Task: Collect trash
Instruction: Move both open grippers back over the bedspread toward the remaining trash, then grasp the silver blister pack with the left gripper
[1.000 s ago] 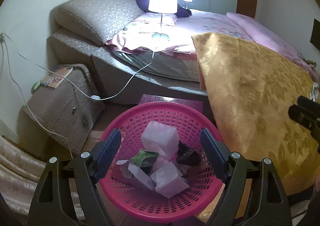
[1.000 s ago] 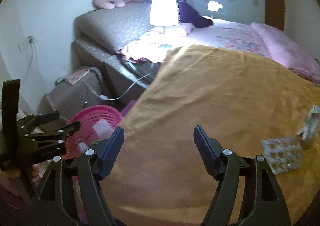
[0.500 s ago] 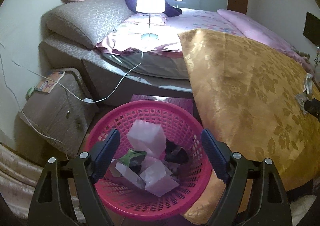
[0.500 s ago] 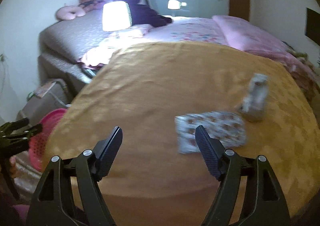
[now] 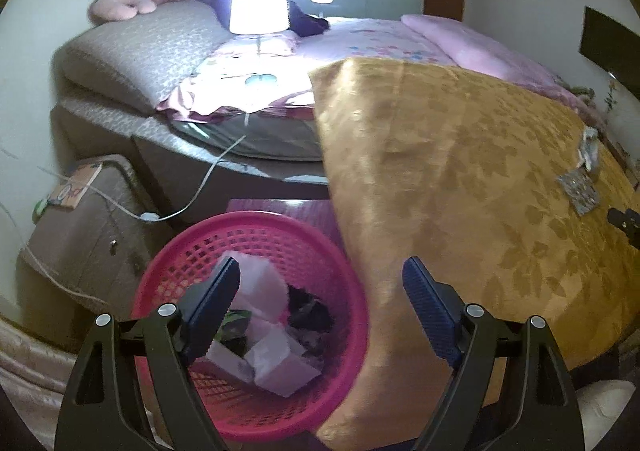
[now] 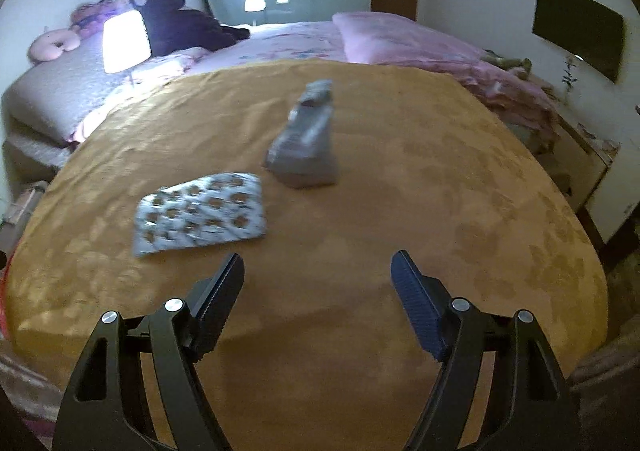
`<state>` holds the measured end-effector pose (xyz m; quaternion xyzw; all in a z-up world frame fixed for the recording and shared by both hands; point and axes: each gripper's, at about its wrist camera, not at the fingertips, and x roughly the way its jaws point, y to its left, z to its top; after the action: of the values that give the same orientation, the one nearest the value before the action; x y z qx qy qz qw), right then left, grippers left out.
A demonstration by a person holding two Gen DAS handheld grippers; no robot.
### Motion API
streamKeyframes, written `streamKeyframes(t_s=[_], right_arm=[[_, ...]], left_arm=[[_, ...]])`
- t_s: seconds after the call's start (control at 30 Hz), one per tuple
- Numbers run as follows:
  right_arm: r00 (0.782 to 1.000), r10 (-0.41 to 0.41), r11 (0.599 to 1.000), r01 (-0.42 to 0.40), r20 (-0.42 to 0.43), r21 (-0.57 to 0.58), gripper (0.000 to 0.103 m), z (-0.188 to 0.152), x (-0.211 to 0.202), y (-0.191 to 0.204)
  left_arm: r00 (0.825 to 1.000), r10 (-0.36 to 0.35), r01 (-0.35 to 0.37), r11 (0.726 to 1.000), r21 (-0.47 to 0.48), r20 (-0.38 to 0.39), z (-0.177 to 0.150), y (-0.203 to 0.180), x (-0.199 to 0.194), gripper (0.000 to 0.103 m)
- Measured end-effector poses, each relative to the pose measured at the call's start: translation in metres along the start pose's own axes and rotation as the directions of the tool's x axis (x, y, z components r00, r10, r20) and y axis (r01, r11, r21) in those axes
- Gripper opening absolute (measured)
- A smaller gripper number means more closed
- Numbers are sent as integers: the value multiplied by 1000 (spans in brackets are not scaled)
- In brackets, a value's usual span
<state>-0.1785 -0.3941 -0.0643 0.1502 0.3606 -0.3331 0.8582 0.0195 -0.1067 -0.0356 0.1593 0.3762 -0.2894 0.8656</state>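
beside the bed, the left hand-held gripper (image 5: pixel 320 315) hangs spread and empty over the pink basket (image 5: pixel 344 247). on the gold blanket (image 6: pixel 400 179) lie a flat wrapper (image 6: pixel 200 213) and crumpled packet (image 6: pixel 304 143); the right hand-held gripper (image 6: pixel 318 293), spread and empty, should straddle the wrapper's edge low.

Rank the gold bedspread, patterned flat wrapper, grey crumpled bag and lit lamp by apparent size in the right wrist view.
1. gold bedspread
2. patterned flat wrapper
3. grey crumpled bag; it looks close to the wrapper, and lies farther off.
4. lit lamp; farthest, so unsure.
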Motion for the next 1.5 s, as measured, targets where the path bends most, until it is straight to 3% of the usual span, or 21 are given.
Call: streamKeyframes(t_s=[0.23, 0.5, 0.6, 0.73, 0.97, 1.13, 1.33, 1.5], right_arm=[[1000, 3, 1000, -3, 2, -1, 77, -2, 3, -10], [1000, -11, 999, 11, -5, 47, 78, -1, 3, -31], [1000, -16, 998, 17, -12, 65, 90, -1, 5, -40], [1000, 1, 999, 0, -16, 53, 95, -3, 6, -43], [998, 28, 999, -26, -59, 32, 96, 1, 6, -47], [996, -17, 997, 23, -82, 70, 96, 0, 5, -61], [997, -26, 996, 32, -76, 84, 96, -1, 8, -68], [997, -26, 995, 33, -75, 89, 96, -1, 8, -69]], left_arm=[[998, -61, 61, 992, 114, 2, 8, -43, 3, 80], [984, -176, 167, 947, 275, 8, 24, -108, 6, 80], [973, -229, 219, 919, 327, -9, 29, -134, 10, 80], [958, -283, 276, 877, 393, -41, 32, -167, 18, 80], [930, -355, 352, 794, 495, -92, 42, -215, 30, 80], [919, -380, 373, 758, 535, -101, 51, -231, 34, 80], [892, -419, 433, 692, 578, -167, 57, -250, 46, 80], [886, -418, 449, 660, 602, -203, 58, -262, 57, 80]])
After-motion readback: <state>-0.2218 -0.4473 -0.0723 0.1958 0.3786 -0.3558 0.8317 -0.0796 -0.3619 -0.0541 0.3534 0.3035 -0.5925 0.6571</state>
